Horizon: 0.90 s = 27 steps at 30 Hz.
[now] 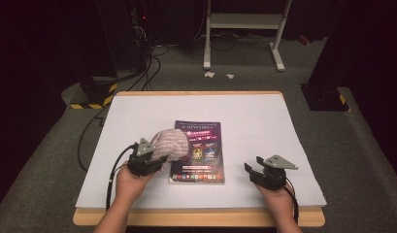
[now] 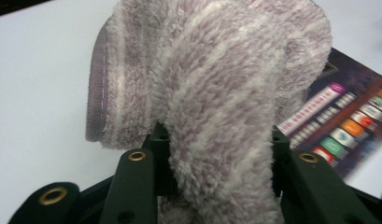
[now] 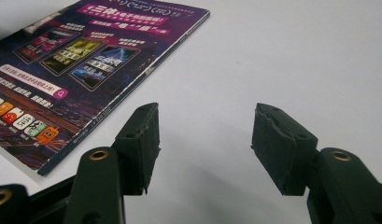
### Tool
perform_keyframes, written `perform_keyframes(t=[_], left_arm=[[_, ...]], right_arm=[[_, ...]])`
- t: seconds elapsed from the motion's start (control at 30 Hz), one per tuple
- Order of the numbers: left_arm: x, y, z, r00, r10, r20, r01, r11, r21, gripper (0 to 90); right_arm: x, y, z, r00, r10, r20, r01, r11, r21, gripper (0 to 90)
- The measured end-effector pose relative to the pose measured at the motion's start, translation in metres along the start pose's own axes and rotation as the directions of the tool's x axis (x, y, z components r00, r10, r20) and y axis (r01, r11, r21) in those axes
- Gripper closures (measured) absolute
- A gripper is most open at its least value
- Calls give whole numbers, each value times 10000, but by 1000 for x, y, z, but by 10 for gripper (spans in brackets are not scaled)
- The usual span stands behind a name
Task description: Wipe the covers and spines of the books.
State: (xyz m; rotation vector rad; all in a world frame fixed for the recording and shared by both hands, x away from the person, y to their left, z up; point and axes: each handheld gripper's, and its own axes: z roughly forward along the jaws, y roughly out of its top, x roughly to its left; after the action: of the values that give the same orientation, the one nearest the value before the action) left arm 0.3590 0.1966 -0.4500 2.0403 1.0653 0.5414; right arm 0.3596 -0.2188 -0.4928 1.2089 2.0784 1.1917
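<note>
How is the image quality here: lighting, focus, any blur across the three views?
High view: the white table sheet is brightly lit, the surroundings fall into near black, and the picture is soft. Left gripper view: the fuzzy sock in the left claw is sharp, while the magazine behind it blurs. Right gripper view: the right claw looks crisp, with even light and faint shadows.

Magazine (image 1: 198, 153) flat at centre of table (image 1: 264, 116), nearer front edge. Fluffy sock (image 1: 171, 144) clamped in left gripper (image 1: 152, 160), hanging over magazine's left edge. Right gripper (image 1: 256, 172) right of magazine, apart from it, near table's front edge, jaws spread over bare tabletop. Stand (image 1: 244, 29) on floor behind table.
</note>
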Motion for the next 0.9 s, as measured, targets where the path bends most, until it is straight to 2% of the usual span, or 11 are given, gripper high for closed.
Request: perform_keyframes(t=[0.13,0.3,0.43,0.53,0.63,0.7,0.8,0.9], left_arm=[[-19,-3,3,9992,335,202,-339,9993,154,595],[-40,-2,10,9954,619,732,-629,9980,111,596],[-48,-6,24,9932,836,812,-879,9949,504,595],[-48,-13,32,9930,1026,585,-1072,9908,821,596],[-42,-20,31,9958,552,726,-598,9963,624,600],[-43,-20,31,9954,579,760,-629,9958,660,601],[-51,-16,34,9935,756,851,-822,9936,771,603],[-62,-10,44,9910,758,1103,-843,9936,747,603]], right_arm=[[0,-1,-1,9999,130,-75,-130,9999,-16,424],[-2,0,1,9996,222,-145,-222,9998,24,426],[-1,0,2,9997,192,-180,-192,9998,25,428],[-1,0,1,9995,247,-210,-247,9997,24,428],[-2,-1,0,9994,291,-207,-292,9996,-27,428],[-2,-1,0,9993,312,-191,-313,9995,-21,428],[-3,0,0,9994,348,-86,-347,9993,122,425],[-3,1,-1,9995,326,4,-326,9994,95,420]])
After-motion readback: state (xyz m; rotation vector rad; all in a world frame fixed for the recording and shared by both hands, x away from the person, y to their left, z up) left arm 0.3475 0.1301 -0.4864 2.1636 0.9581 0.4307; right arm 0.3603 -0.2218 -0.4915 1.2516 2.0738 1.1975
